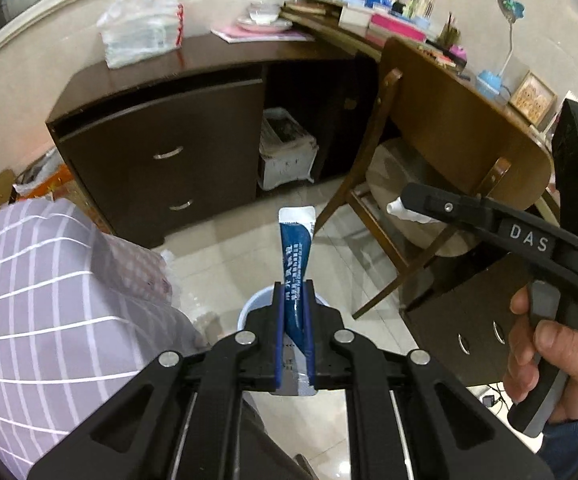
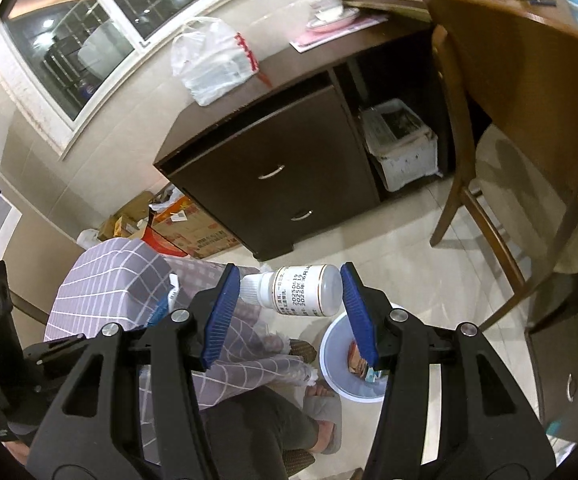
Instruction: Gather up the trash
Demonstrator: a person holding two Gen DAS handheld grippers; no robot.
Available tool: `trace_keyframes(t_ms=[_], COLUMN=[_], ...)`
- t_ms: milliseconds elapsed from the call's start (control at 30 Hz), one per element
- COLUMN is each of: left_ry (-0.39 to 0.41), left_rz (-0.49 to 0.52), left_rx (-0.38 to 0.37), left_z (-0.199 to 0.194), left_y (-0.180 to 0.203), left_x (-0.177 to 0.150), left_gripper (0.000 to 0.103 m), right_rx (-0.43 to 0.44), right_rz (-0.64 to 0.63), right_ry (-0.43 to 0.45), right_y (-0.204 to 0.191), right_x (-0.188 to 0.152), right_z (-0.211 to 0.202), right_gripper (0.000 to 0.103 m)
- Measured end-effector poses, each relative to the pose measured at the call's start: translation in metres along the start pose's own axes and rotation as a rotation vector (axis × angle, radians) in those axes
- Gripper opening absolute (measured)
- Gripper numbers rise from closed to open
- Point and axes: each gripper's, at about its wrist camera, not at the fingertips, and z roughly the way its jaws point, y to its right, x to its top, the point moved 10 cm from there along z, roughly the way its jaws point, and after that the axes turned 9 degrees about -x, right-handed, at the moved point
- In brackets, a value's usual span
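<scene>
My left gripper (image 1: 293, 286) is shut on a blue and silver sachet (image 1: 296, 252), which sticks up past the blue pads. Below it on the tiled floor stands a pale blue bin (image 1: 249, 308), mostly hidden by the jaws. My right gripper (image 2: 289, 294) is shut on a small white plastic bottle (image 2: 303, 290), held sideways by cap and base between its blue pads. The same bin (image 2: 331, 354) sits under it with some wrappers inside. In the left wrist view the right gripper (image 1: 403, 204) enters from the right, held by a hand (image 1: 545, 344), with the bottle's white cap (image 1: 399, 206) showing.
A dark wooden cabinet (image 2: 277, 176) with two drawers stands ahead, a white plastic bag (image 2: 213, 64) on top. A wooden chair (image 1: 449, 128) and cluttered desk are to the right. A checked cloth (image 1: 41, 300) covers something left. A person's slippered foot (image 2: 323, 416) is by the bin.
</scene>
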Motion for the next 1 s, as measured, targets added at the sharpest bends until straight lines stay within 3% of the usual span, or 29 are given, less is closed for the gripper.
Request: trace_keyframes(t_ms=[67, 133, 167, 200, 300, 467, 633, 867, 1000], left_ry=[-0.043, -0.068, -0.066, -0.037, 0.001, 0.023, 0.052, 0.123, 0.177], left_rz=[-0.004, -0.008, -0.016, -0.033, -0.032, -0.009, -0.018, -0.020, -0.033], left_rx=[-0.004, 0.013, 0.027, 0.043, 0.077, 0.139, 0.148, 0.148, 0.201], left_z=[0.017, 0.026, 0.028, 0.025, 0.016, 0.000, -0.020, -0.064, -0.100], left_y=[0.000, -0.004, -0.006, -0.010, -0.015, -0.025, -0.028, -0.032, -0.044], left_x=[-0.002, -0.005, -0.005, -0.003, 0.001, 0.006, 0.007, 0.005, 0.003], left_gripper=[0.014, 0.041, 0.071, 0.081, 0.089, 0.094, 0.094, 0.095, 0.095], right_rx=[-0.001, -0.004, -0.001, -0.001, -0.015, -0.064, -0.061, -0.060, -0.032], right_rz=[0.012, 0.040, 0.059, 0.074, 0.106, 0.112, 0.092, 0.032, -0.029], right_ry=[-0.017, -0.043, -0.056, -0.065, -0.070, -0.070, -0.054, -0.012, 0.028], right_y=[0.005, 0.014, 0.019, 0.022, 0.031, 0.038, 0.026, -0.013, -0.054], right_x=[-0.004, -0.009, -0.012, -0.015, -0.019, -0.020, -0.017, -0.006, -0.001], right_z=[0.008, 0.020, 0.025, 0.028, 0.029, 0.027, 0.019, -0.006, -0.029], right_gripper=[0.054, 0.067, 0.074, 0.083, 0.095, 0.097, 0.097, 0.097, 0.097])
